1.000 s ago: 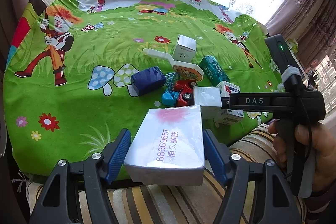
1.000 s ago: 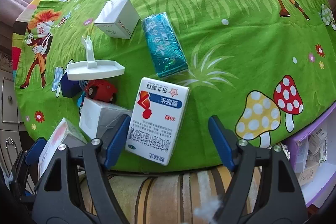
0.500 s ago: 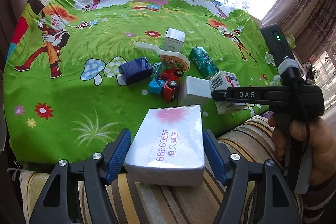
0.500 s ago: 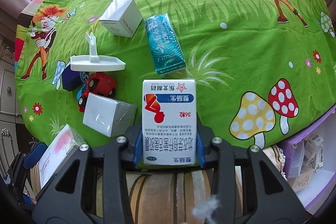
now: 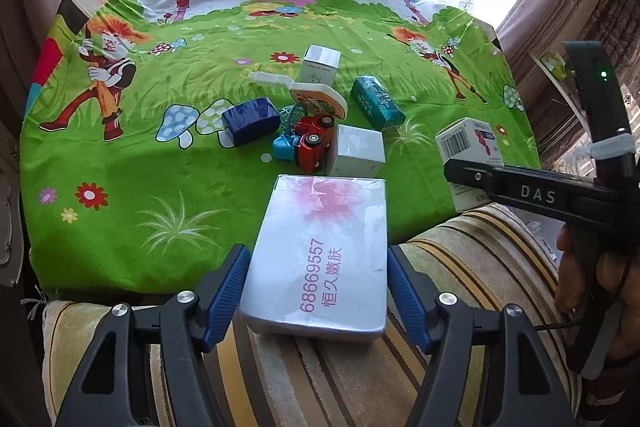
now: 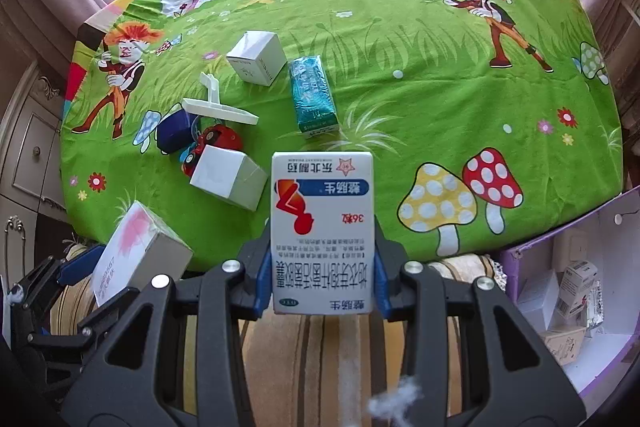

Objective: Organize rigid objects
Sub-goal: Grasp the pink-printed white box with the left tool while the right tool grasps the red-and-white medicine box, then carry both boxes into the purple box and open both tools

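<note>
The left gripper [image 5: 318, 287] clamped a silvery box with pink print [image 5: 320, 255] between its blue pads, held over the near edge of the green cartoon tablecloth [image 5: 160, 195]. The right gripper [image 6: 322, 275] had its jaws closed tight on a white medicine box with a red figure [image 6: 322, 227] (print upside down), also over the cloth's near edge. On the cloth beyond lay a teal box [image 6: 314, 97], white cube boxes and a red toy car [image 5: 314, 143].
</note>
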The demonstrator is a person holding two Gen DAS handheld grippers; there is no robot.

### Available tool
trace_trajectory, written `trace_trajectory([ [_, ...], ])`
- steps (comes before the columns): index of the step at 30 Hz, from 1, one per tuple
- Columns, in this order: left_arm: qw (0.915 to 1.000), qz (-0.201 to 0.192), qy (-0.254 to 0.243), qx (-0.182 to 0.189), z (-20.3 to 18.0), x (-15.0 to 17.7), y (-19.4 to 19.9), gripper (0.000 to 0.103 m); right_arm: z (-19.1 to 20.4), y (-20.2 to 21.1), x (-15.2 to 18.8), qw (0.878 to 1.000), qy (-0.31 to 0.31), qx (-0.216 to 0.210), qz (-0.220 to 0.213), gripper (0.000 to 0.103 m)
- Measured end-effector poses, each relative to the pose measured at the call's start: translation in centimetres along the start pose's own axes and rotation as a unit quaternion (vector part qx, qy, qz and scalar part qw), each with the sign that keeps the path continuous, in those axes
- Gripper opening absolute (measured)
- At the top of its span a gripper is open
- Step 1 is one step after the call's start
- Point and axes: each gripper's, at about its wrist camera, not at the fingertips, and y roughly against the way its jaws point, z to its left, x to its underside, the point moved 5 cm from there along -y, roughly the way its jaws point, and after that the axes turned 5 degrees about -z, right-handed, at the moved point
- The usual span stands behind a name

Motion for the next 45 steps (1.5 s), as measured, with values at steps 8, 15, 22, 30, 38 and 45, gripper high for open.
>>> trace_trajectory([
  [8, 0.9996, -0.009, 0.007, 0.025, -2.1, -0.2, 0.8, 0.068, -2.0, 2.7, 1.0, 1.000, -0.005, 0.004, -0.023, 0.044],
  [15, 0.9989, -0.006, -0.007, 0.046, -5.2, -0.7, 0.7, 0.068, -5.0, 4.4, 2.0, 0.999, -0.025, 0.012, -0.033, 0.044],
  [22, 0.9961, -0.002, -0.028, 0.084, -9.7, -1.4, 0.3, 0.068, -9.5, 7.1, 3.1, 0.997, -0.046, 0.037, -0.051, 0.044],
  [30, 0.9901, 0.018, -0.055, 0.128, -15.7, -1.5, -0.9, 0.068, -16.2, 10.0, 4.9, 0.990, -0.080, 0.087, -0.071, 0.044],
  [38, 0.9828, 0.036, -0.085, 0.160, -20.8, -1.5, -1.9, 0.068, -20.9, 12.0, 6.2, 0.983, -0.111, 0.122, -0.081, 0.044],
  [45, 0.9754, 0.050, -0.109, 0.185, -24.6, -0.9, -2.7, 0.068, -23.5, 13.2, 7.2, 0.978, -0.131, 0.137, -0.085, 0.044],
])
